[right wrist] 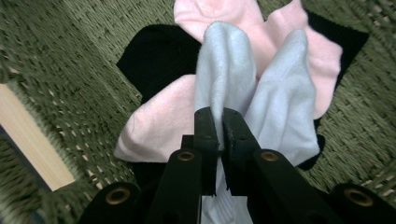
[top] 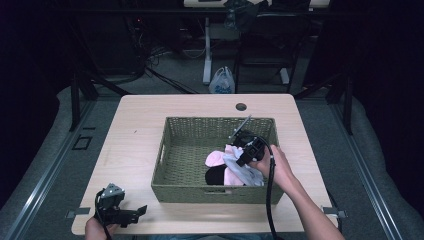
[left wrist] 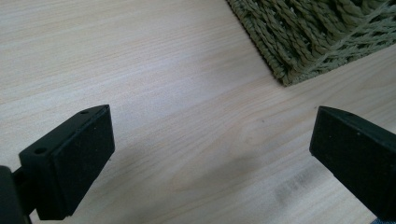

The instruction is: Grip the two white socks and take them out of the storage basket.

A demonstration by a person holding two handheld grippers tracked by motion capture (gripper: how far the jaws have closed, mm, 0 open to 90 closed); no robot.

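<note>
While right gripper (right wrist: 219, 122) pinches white sock (right wrist: 275, 93) inside basket (top: 175, 187), lift straight, clear pink sock (right wrist: 159, 126); left gripper (left wrist: 210, 154) wide apart, empty, near basket corner.

Both grippers (top: 120, 206) are black, each with 2 blocky fingers (left wrist: 74, 163); brass-ringed screw holes (right wrist: 117, 195); bare forearms (top: 310, 210).
</note>
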